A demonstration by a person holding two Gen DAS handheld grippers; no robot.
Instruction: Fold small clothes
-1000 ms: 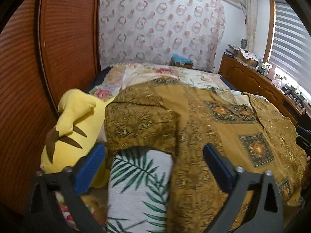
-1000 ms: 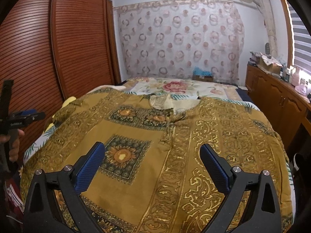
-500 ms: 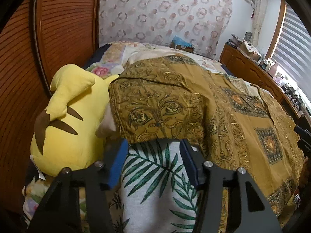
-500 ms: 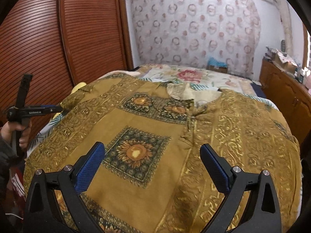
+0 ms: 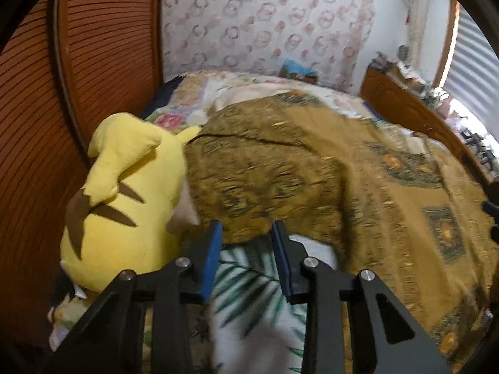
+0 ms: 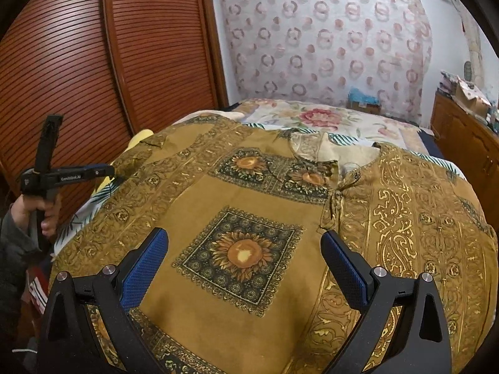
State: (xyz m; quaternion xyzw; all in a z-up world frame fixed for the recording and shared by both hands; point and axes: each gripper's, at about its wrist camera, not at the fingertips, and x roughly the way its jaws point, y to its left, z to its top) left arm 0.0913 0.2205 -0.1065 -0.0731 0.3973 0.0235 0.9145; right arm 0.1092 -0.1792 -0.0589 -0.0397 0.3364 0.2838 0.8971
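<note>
A mustard-gold patterned shirt [image 6: 249, 224] is lying spread flat, front up, across a bed [image 6: 327, 118]. At about nine o'clock of the shirt, the left gripper [image 5: 246, 243] is closing its jaws around the sleeve hem [image 5: 249, 233]; they are narrowed to a small gap and seem not yet to be pinching the cloth. A yellow plush toy [image 5: 124, 193] is sitting just beside it. The right gripper [image 6: 244, 265] is hovering wide open and empty over the shirt's six o'clock edge. The first fold is only beginning; next, the left jaws likely need to pinch the hem.
</note>
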